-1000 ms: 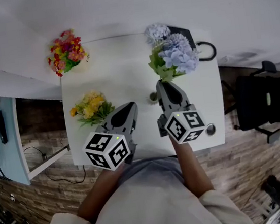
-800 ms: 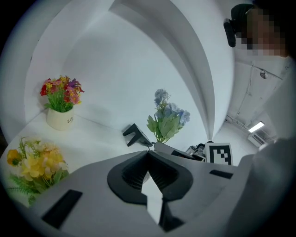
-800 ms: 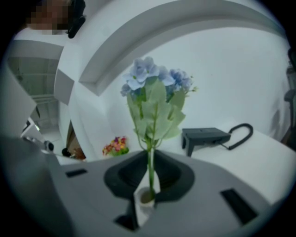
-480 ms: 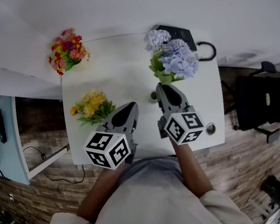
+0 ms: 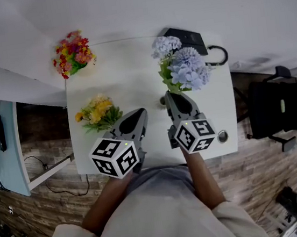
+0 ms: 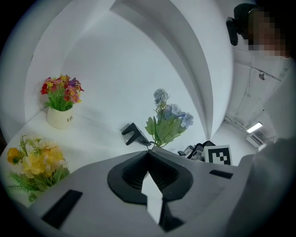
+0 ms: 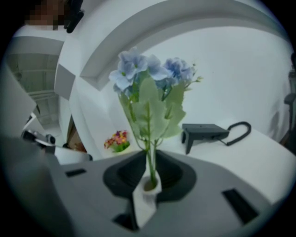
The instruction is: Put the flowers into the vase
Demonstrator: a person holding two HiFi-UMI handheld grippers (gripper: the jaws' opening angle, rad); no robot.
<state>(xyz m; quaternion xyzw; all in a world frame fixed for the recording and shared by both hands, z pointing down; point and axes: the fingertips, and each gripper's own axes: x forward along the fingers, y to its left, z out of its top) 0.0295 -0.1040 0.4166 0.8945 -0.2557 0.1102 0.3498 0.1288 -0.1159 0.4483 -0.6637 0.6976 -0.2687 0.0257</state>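
Blue flowers (image 5: 185, 67) stand upright at the tip of the right claw (image 5: 172, 93). Their thin green stems pass between its jaws while the heads and leaves rise free above it. I think the hold is so low on the stems in order to keep the blossoms uncrushed and to let the stem ends go down first. Directly under the right claw, seen through the gap of its jaws, is a small pale rim (image 7: 151, 185). It may be the mouth of the vase, but I cannot say this for sure. The jaws have just been opening a little. The pads lie against the stems on both sides, so I judge it a loosening hold, not a full release. The left claw (image 6: 149, 153) is clenched on nothing and waits just to the left of the right claw, low over the white surface (image 5: 126, 75), probably to stay out of the way. Farther left of the right claw lie yellow flowers (image 5: 97, 114), perhaps the next bunch. Red flowers in a white pot (image 6: 59, 116) stand well away to its far left. A black stand (image 5: 186, 37) sits beyond it.
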